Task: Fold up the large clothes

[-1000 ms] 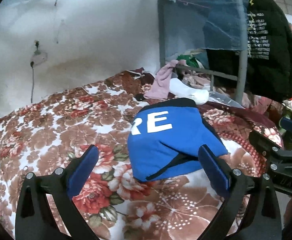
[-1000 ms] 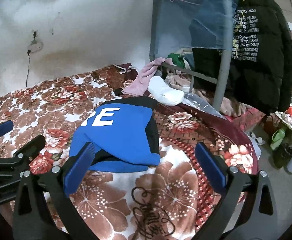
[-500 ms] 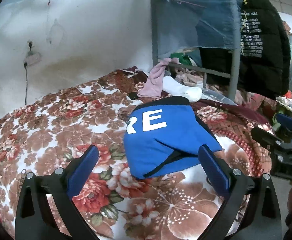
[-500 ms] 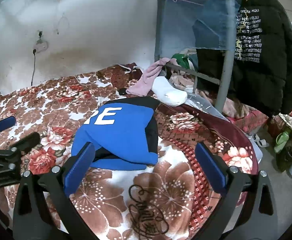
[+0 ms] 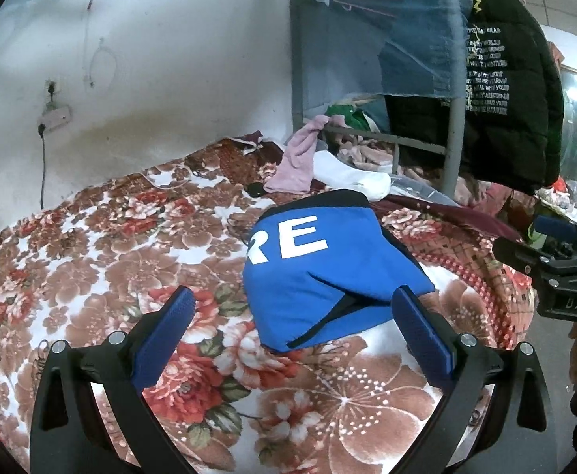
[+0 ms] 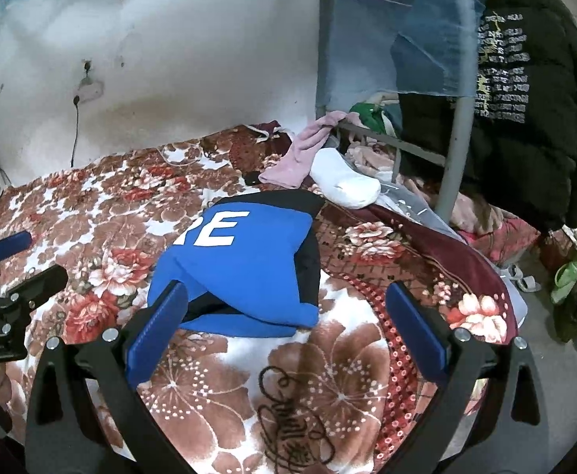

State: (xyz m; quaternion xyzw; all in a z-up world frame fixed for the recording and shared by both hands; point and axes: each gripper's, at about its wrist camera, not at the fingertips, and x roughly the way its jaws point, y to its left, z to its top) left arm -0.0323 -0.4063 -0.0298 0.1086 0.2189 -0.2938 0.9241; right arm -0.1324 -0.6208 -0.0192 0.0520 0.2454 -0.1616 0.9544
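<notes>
Left wrist view: one blue garment (image 5: 328, 276) with white letters lies folded into a compact bundle on the bed (image 5: 91, 260), just past the left tool (image 5: 292, 324) at about one o'clock from it. In the right wrist view the same garment (image 6: 245, 264) sits at about eleven o'clock from the right tool (image 6: 284, 324). Both tools have their jaws wide apart and hold nothing; neither touches the cloth.

Judging by the tidy bundle, the fold looks done or nearly so. The next move probably calls for either a last tuck of the loose black edge at the near side, or reaching for another piece.

Counted: one blue garment, two tools, one white sock (image 6: 347, 183) and one pink cloth (image 6: 304, 154) at twelve o'clock beyond the garment, and one black jacket (image 6: 525, 98) hanging at two o'clock.
</notes>
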